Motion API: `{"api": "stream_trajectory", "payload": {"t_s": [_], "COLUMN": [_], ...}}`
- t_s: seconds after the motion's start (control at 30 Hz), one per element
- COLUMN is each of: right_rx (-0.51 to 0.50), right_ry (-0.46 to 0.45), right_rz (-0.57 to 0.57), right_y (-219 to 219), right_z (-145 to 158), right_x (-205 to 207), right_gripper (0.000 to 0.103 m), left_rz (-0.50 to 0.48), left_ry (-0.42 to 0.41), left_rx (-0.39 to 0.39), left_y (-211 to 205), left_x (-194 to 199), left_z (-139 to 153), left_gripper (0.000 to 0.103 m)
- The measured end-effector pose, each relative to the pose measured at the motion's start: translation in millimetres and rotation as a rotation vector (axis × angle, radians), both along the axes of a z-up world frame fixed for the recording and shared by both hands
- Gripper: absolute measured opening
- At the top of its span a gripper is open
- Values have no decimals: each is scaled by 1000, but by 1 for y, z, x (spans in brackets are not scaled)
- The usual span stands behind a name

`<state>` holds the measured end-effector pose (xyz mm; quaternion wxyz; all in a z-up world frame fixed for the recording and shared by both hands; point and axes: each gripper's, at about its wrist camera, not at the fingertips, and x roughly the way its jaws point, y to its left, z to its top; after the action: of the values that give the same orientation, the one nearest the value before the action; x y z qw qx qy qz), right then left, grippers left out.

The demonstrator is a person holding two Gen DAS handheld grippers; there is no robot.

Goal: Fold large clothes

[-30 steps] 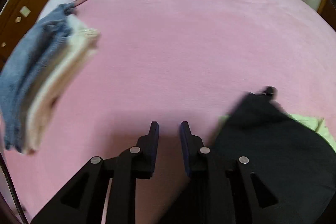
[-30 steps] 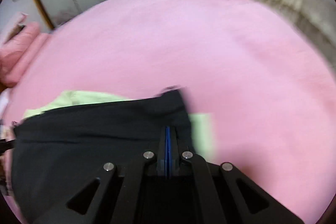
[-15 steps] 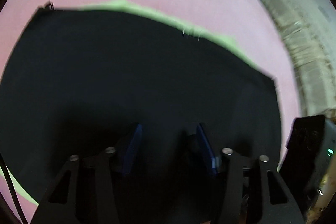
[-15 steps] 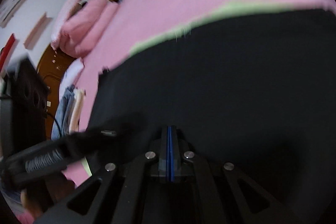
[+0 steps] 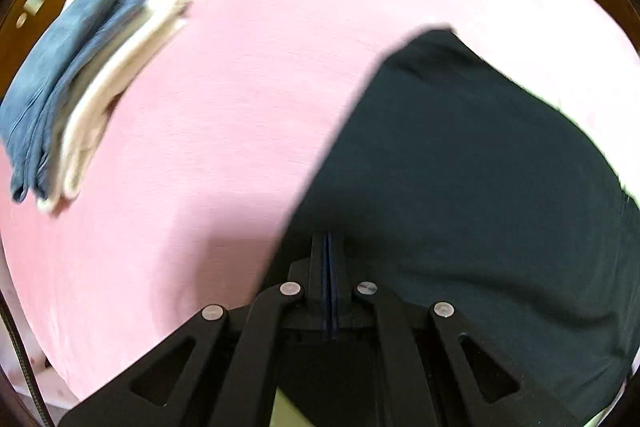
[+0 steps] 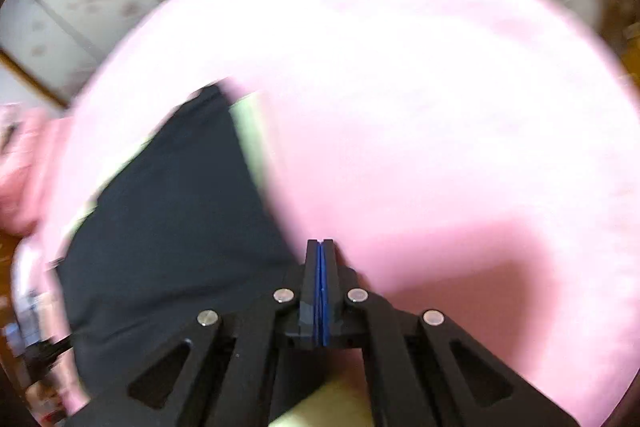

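With its jaws, apart a moment ago, now clamped beside the pinching right gripper on the near hem of the dark navy garment with pale-green lining, the left gripper readies the next fold on the pink bedspread.

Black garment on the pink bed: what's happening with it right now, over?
Left gripper shut at black garment's edge. Right gripper shut beside it; grip unclear. Folded pile lies well clear.
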<state>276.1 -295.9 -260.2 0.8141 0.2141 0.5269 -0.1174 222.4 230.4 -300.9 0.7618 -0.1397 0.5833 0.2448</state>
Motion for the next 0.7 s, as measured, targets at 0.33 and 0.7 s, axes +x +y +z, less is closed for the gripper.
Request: {"api": "stream_trajectory", "payload": {"t_s": [0.33,0.7], "right_rx": [377,480], "right_ry": [-102,117], "right_rz": [263,444], "right_y": [101,172], "right_z": [12,-42], "right_x": [-53,-74], "right_gripper": [0,0], "left_rz": [-309,-481], "left_ry": [-89,73], "left_rx": [-396,-238], "left_y": [-151,-224], "left_x": [-35,-46], "left_z": [29,8], "left_gripper": [55,54]}}
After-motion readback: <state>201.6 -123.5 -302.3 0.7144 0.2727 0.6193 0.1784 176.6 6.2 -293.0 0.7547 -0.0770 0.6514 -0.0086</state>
